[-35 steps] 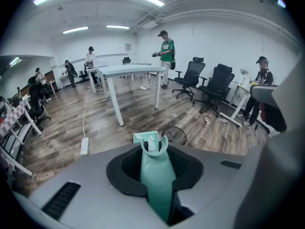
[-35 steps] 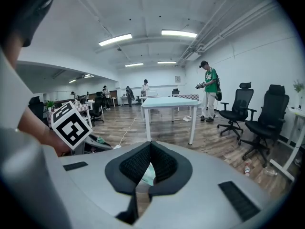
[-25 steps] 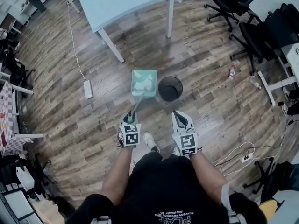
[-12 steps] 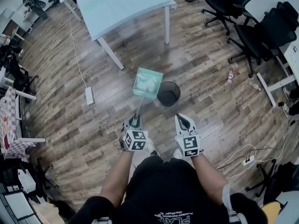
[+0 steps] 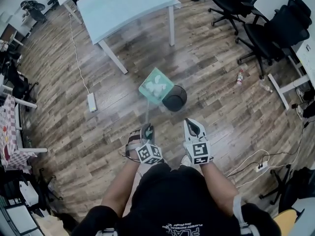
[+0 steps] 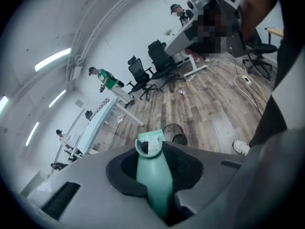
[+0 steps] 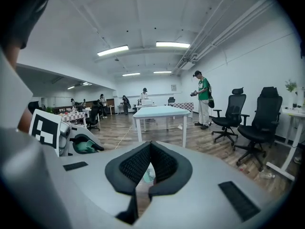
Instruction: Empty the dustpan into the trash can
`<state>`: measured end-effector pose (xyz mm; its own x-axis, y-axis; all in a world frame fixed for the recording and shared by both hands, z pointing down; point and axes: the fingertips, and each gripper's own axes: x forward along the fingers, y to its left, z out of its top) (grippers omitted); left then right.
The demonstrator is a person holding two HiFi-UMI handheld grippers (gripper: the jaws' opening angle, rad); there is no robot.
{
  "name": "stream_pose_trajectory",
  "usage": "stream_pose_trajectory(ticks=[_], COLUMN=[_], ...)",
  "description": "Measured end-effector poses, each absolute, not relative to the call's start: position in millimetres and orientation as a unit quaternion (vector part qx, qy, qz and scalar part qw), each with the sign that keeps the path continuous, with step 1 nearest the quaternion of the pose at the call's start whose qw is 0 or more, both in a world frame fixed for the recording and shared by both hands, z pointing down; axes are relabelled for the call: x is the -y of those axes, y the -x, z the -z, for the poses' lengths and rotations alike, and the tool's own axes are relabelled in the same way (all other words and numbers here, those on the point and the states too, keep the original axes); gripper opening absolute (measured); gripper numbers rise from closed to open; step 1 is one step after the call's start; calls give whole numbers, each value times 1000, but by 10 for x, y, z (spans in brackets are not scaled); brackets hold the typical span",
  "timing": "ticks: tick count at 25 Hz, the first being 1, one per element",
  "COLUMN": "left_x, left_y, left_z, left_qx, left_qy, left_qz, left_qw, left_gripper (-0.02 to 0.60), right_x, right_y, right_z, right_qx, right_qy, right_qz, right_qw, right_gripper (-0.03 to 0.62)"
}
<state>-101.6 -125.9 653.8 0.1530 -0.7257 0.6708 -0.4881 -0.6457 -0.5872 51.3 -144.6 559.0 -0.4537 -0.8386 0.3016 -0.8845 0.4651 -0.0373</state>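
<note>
Dustpan handle (image 6: 155, 175) is sitting clamped between the jaws of the left gripper (image 5: 146, 131), closest to the person's body. The long handle is letting the pan reach well ahead without any stooping. Left wrist is lying rolled, its marker cube facing up and to the right, gripper pointing forward and down. Right gripper (image 5: 193, 127) is waiting just beside it, jaws closed on nothing, pointing nearly level; judged spare for this step. Farther out, the dustpan (image 5: 156, 85) is hanging tilted, one corner overlapping the left rim of the trash can (image 5: 176, 98), white scraps lying in it. The tilt looks meant to slide them in. Table (image 5: 123, 6) is standing beyond
</note>
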Motion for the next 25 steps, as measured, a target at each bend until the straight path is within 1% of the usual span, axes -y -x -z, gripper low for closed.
stream_pose_trajectory(ticks=[8,17,25], left_x=[1081,962,748], left_y=[941,753,578], left_z=[-6650,-6753,-6968], left_qx=[-329,-268,-201], left_qy=[746,725,673], left_qz=[546,581,638], left_qw=[194,256,316], left_gripper=[84,84,84], right_x=[1440,1449,1290], right_y=[-605,-716,-799], right_z=[-5614,-5703,-5782], right_qx=[841,838,840], right_qy=[-518,-521,-515], right_qz=[-99,-109,-116], right_qw=[118,118,125], right_gripper=[15,14,15])
